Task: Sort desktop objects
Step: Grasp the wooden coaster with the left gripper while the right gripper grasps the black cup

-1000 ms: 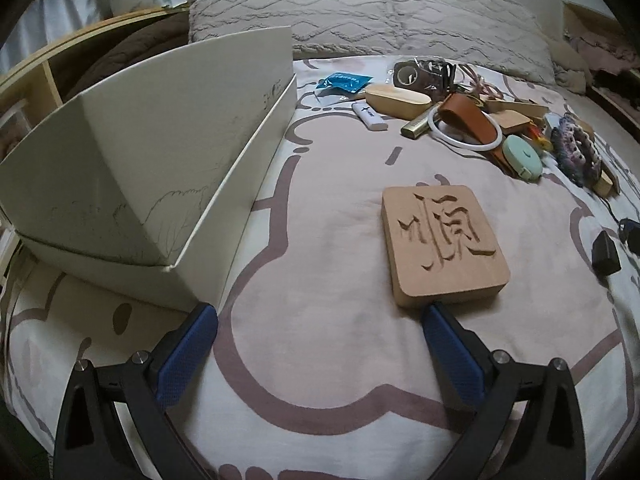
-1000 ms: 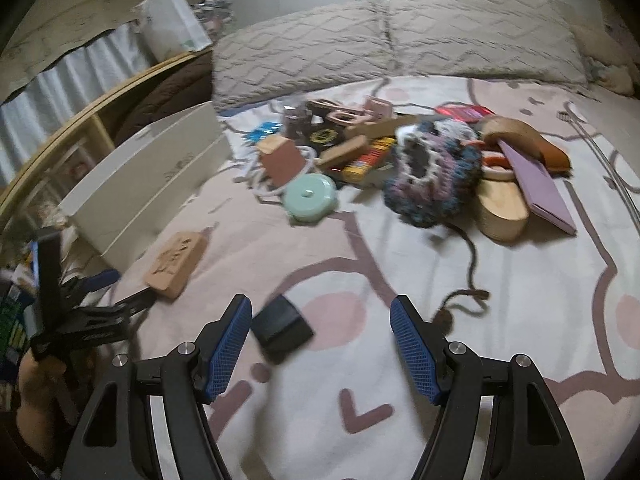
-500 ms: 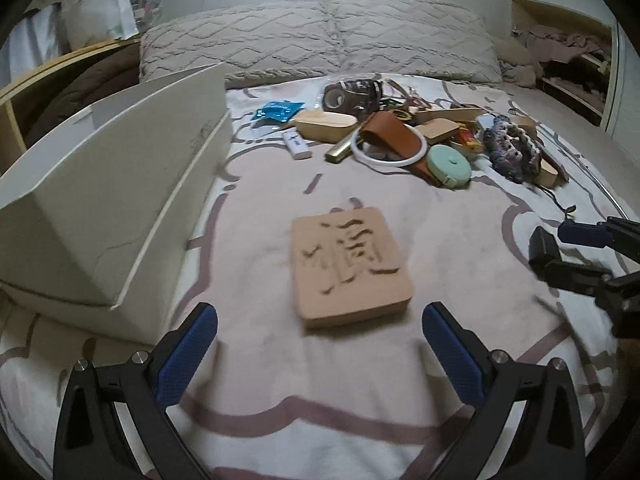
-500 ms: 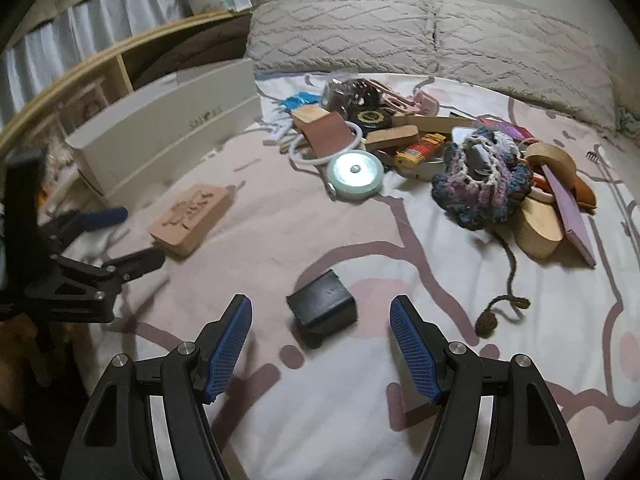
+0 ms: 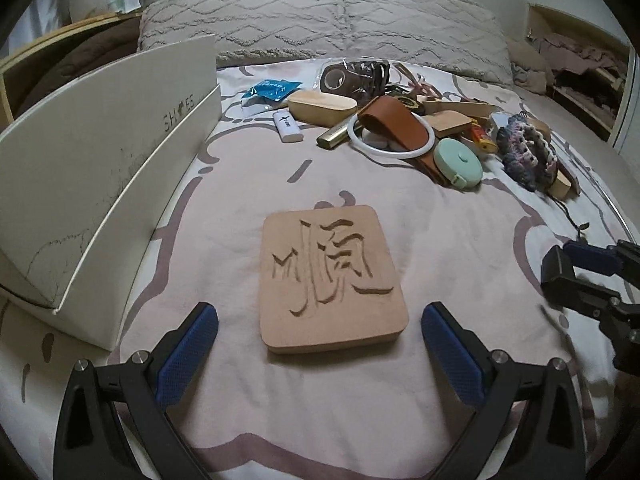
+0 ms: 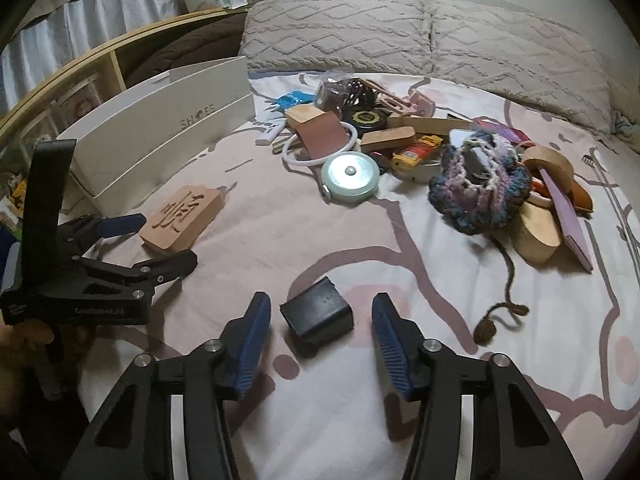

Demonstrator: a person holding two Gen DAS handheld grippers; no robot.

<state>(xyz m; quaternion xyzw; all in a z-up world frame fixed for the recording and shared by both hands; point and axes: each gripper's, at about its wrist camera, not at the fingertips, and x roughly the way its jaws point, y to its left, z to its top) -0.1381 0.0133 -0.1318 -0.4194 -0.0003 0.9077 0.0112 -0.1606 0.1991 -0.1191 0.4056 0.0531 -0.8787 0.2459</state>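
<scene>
1. The left gripper [image 5: 319, 330] is low over the bed [image 5: 240, 420]. Its blue fingers [image 5: 186, 354] are spread wide apart and hold nothing.
2. A flat square wooden block with a carved sign [image 5: 330, 278] lies on the bed between those fingers, just in front of them. I cannot tell if they touch it.
3. The right gripper [image 6: 321, 346] is over on the right side of the bed. Its blue fingers [image 6: 251, 346] are open too, with nothing held.
4. A small black box [image 6: 318, 316] sits on the bed between the right fingers, with a gap on each side.
5. A long white shoe box [image 5: 100, 184] stands open on the left, near the wooden block.
6. At the far end, near the grey pillows [image 5: 320, 20], lies a pile of small things: a round mint-green tape measure [image 5: 458, 163], a brown leather strap [image 5: 394, 128], a white ring [image 5: 394, 150], a purple knitted pouch [image 6: 480, 188] and a blue packet [image 5: 272, 90].
</scene>
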